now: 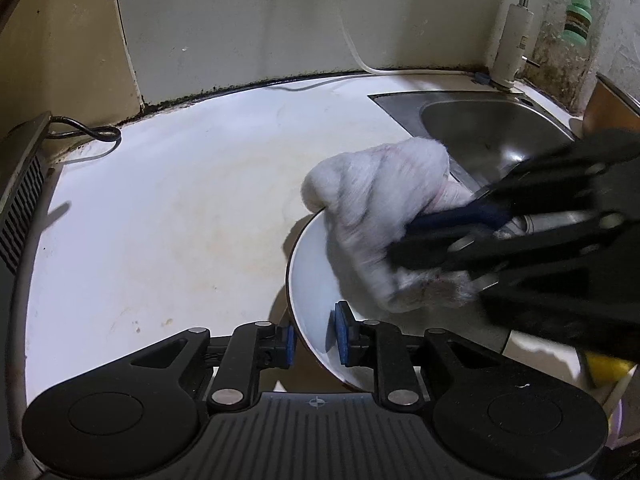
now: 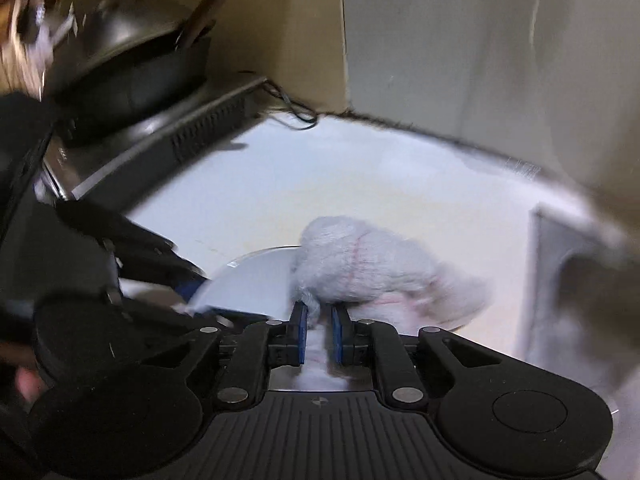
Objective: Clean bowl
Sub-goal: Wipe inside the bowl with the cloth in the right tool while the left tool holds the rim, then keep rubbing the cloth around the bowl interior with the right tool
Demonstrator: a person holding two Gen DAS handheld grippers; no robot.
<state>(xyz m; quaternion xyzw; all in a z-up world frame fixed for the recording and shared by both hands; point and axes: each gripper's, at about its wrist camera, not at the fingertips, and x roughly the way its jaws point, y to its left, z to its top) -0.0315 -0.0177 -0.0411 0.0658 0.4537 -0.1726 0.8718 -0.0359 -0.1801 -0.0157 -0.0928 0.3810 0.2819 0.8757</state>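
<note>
- Two grippers meet at your white bowl (image 1: 316, 276), which sits tilted on the pale counter (image 1: 160, 220) just beside the steel sink (image 1: 488, 136); its inside looks smooth and glossy.
- Your left gripper (image 1: 314, 340) angles down, blue pads clamped on the bowl's near rim.
- Your right gripper (image 2: 320, 328) angles down from the sink side, pinching a fluffy white cloth (image 1: 380, 200) that lies over the far rim.

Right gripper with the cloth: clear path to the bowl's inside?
Probably yes. The right gripper is shut on the cloth, which already lies over the bowl rim and inside. The left gripper clamps only the near rim, leaving the inside free.
</note>
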